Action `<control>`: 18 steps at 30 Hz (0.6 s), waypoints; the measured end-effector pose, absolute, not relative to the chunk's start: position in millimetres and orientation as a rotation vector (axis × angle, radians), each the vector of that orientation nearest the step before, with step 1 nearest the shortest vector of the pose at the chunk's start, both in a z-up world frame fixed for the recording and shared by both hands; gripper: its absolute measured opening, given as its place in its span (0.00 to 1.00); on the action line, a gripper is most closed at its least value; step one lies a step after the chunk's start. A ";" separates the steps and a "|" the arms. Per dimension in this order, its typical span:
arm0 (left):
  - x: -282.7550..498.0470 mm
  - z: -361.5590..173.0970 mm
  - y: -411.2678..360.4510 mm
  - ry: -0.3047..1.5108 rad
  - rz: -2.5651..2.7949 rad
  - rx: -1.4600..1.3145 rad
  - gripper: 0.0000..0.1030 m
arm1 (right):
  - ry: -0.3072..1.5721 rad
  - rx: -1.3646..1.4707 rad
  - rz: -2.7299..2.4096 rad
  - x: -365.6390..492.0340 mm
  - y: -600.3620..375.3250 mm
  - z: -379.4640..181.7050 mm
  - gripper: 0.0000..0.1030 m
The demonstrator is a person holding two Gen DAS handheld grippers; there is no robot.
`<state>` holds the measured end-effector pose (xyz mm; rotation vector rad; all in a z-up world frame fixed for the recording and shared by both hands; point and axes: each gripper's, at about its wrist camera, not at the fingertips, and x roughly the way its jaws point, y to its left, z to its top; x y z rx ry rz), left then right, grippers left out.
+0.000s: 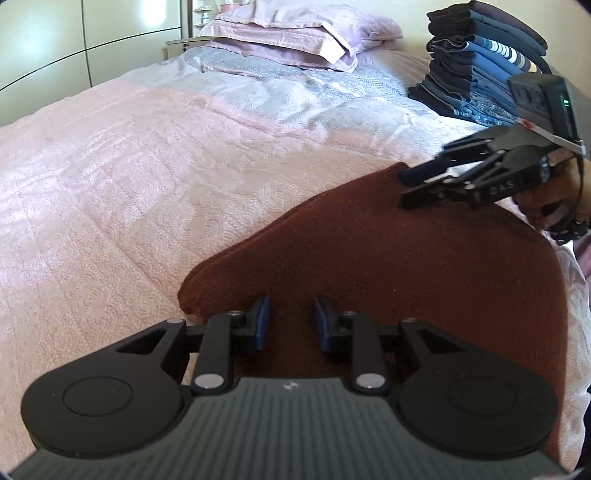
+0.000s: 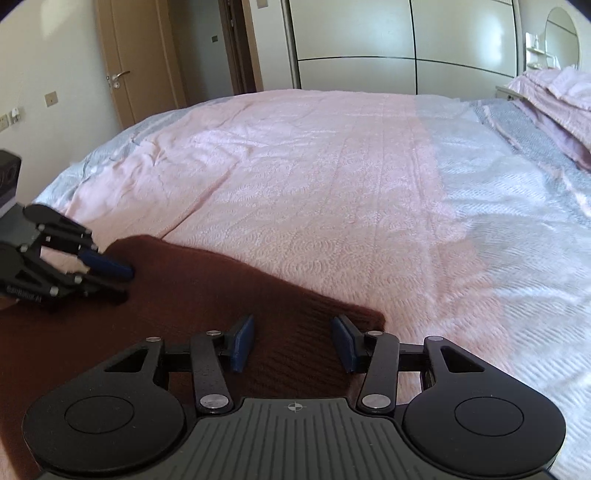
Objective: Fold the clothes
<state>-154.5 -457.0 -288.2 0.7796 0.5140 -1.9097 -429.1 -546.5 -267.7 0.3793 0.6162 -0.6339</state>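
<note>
Right now the rust-brown knitted garment [image 1: 406, 266] lies flat on the pink quilted bedspread [image 1: 110, 206], filling the lower right of the left wrist view and the lower left of the right wrist view [image 2: 177, 295]. In the left wrist view the left gripper [image 1: 291, 319] sits at bottom centre, directly over the garment near its left folded edge; its blue pads stand a little apart with bare knit showing between them, gripping nothing. The right gripper [image 1: 406, 184] reaches in from the right edge of that frame, its tips over the garment's far upper corner, a hand [image 1: 554, 206] behind it. From the right wrist view the right gripper [image 2: 293, 341] has its jaws set wider, the garment's ribbed end lying beneath and between them, not pinched. The left gripper [image 2: 125, 282] shows at the left edge, tips at the garment's far edge. A stack of folded dark clothes [image 1: 476, 55] stands at upper right of the left view, lilac pillows [image 1: 295, 33] at top centre.
</note>
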 end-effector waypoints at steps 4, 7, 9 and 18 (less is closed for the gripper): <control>-157.8 -272.7 -442.7 0.489 -1.874 0.760 0.23 | 0.606 0.367 -0.702 -442.4 -518.3 -238.6 0.45; -155.9 -252.9 -416.9 0.460 -1.911 0.678 0.25 | 0.543 0.342 -0.643 -454.9 -477.4 -218.8 0.45; -152.6 -246.2 -397.7 0.481 -1.971 0.618 0.26 | 0.550 0.329 -0.602 -457.9 -453.6 -221.1 0.45; -155.4 -249.1 -348.6 0.447 -1.939 0.674 0.28 | 0.599 0.318 -0.633 -451.1 -422.4 -243.1 0.46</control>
